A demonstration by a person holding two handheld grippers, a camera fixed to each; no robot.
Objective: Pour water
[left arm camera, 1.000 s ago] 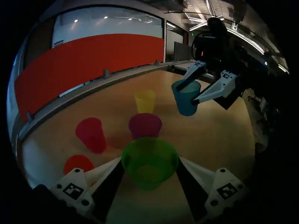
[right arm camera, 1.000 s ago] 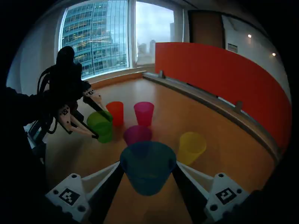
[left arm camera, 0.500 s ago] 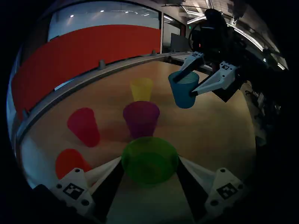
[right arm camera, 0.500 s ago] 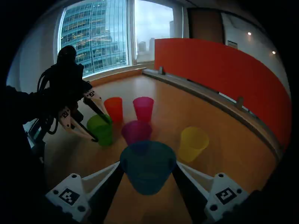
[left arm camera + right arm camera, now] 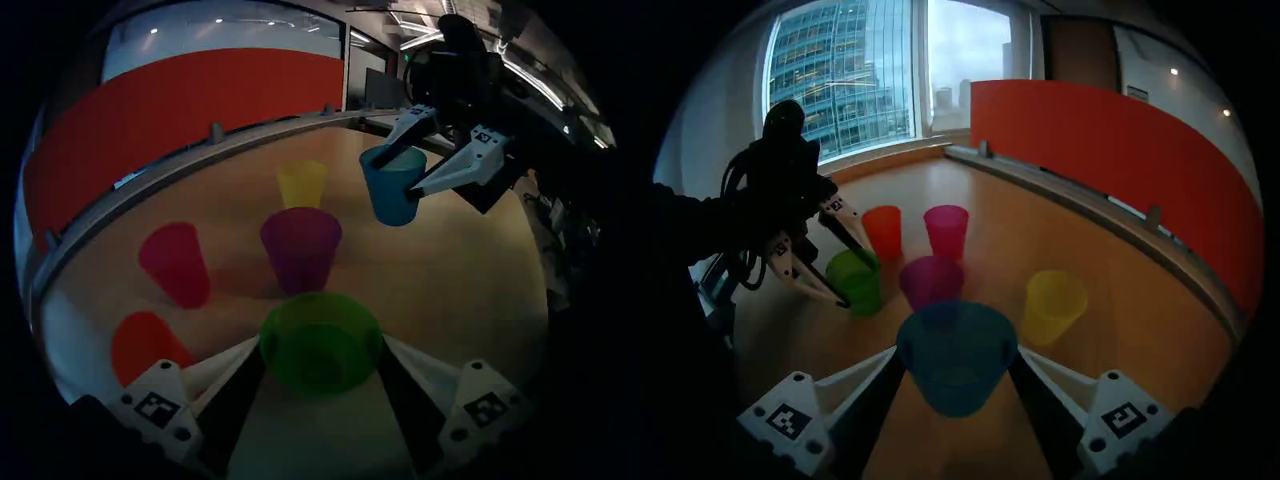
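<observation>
translucent green cup (image 5: 320, 364): sitting upright between the fingers of the left gripper (image 5: 320, 344), the jaws pinching it on both sides just under the rim. in the right gripper view it is hanging low over the window end of the wooden table (image 5: 448, 272); whether it is touching the wood cannot be told.

translucent blue cup (image 5: 956, 368): sitting roughly upright in the right gripper (image 5: 956, 352), the jaws pressing on its two sides. in the left gripper view it is showing across the table, toward the far end, just beside the yellow cup.

water: neither held cup is showing its contents clearly enough to tell.

purple cup (image 5: 301, 248): standing upright near the middle of the table, between the two held cups and apart from both.

yellow cup (image 5: 1052, 306): standing upright toward the table edge that is carrying the grey rail (image 5: 160, 180).

pink cup (image 5: 946, 230): standing upright toward the window end, near the rail edge.

orange cup (image 5: 882, 230): standing upright just beside the pink cup, close behind the green cup.

red partition (image 5: 184, 104): running along behind the rail edge.

window (image 5: 848, 80): looking out on tall glass buildings, beyond the table's end.
</observation>
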